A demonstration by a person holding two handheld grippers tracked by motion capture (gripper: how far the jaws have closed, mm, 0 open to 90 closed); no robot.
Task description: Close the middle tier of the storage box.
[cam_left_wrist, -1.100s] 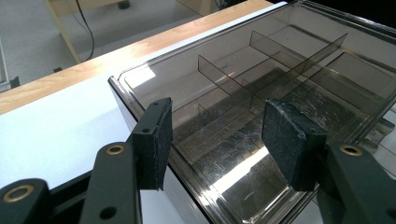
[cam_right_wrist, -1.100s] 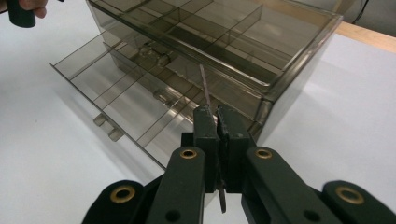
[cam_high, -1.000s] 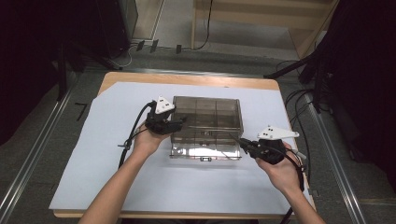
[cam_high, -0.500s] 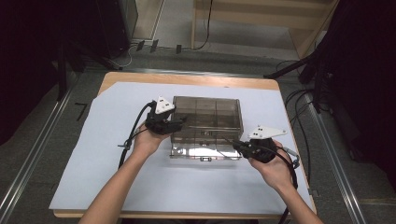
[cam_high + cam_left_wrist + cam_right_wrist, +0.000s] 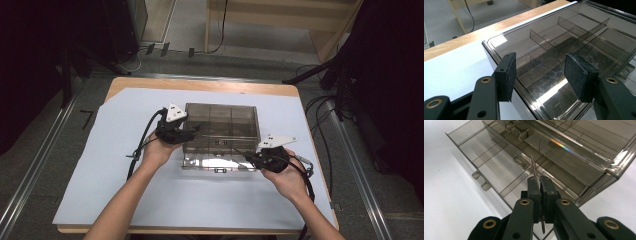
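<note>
1. A smoky transparent compartment box [image 5: 221, 131] sits on a white sheet [image 5: 100, 165] that covers the wooden table [image 5: 200, 86], about in the middle of it, with its lid [image 5: 216, 162] folded open toward the person.
2. The left gripper [image 5: 192, 131] is at the box's left end. In the left gripper view its two black pads [image 5: 506, 72] stand spread apart, one outside the left wall and one over the box's inside (neither is seen to press on the plastic).
3. In that view the box's inner dividers [image 5: 544, 42] split it into several compartments.
4. The right gripper [image 5: 246, 156] is at the right front corner of the box, over the open lid.
5. In the right gripper view its jaws are pressed together on a thin clear divider strip [image 5: 534, 168], which sticks up past the pad tips (the lower end pokes out below the pads).
6. The strip's free end points over the lid's shallow ribbed sections [image 5: 499, 167], close to the hinge knuckles [image 5: 520, 133].
7. Black cables [image 5: 142, 137] trail from both grippers across the sheet.
</note>
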